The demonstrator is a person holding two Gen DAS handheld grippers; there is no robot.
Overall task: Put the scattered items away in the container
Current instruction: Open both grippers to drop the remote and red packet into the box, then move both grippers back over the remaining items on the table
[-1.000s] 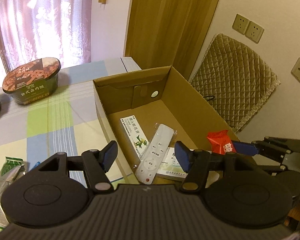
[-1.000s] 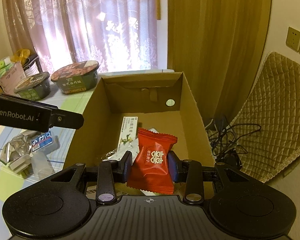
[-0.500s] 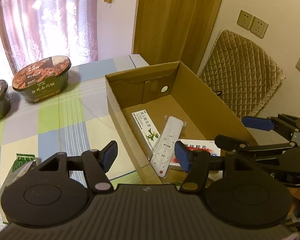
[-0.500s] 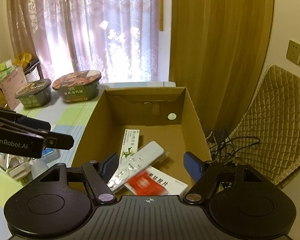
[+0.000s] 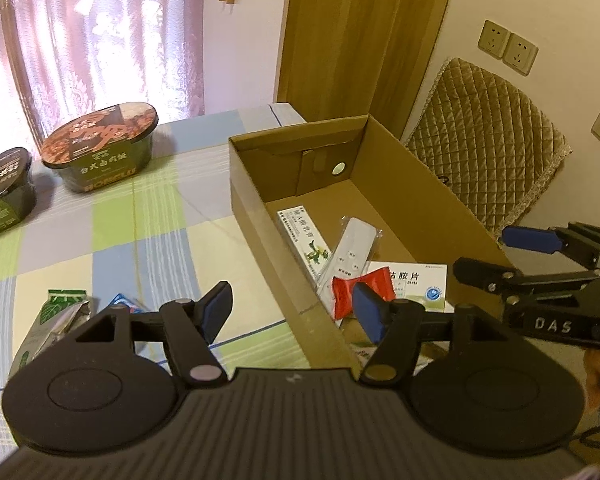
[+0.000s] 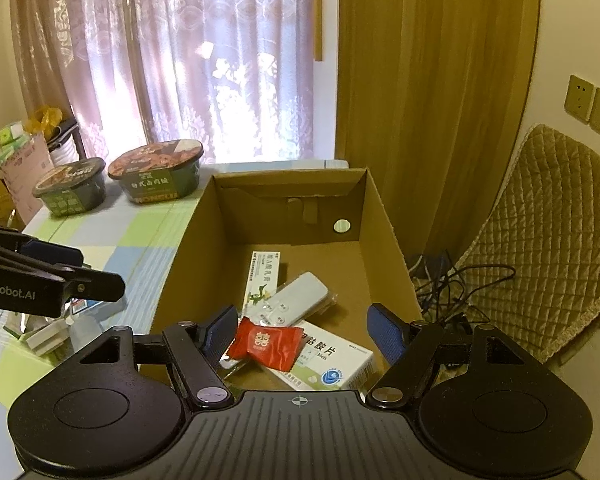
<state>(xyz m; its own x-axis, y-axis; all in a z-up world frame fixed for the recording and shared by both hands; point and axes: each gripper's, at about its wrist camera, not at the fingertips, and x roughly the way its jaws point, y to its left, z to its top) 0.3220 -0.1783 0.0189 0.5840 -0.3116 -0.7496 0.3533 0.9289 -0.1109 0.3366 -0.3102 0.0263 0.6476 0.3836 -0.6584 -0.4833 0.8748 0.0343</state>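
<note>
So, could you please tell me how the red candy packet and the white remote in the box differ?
The red candy packet is short, crinkled and bright red; the white remote is long, slim, rigid and pale with buttons. The packet lies on top, overlapping the remote's near end and a medicine box. Both lie inside the cardboard box.

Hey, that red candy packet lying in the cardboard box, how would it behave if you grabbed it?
The red candy packet looks small and puffy, so probably light. Its crinkled wrapper likely flexes and may slip. Resting tilted on the white medicine box, it would probably slide when nudged.
</note>
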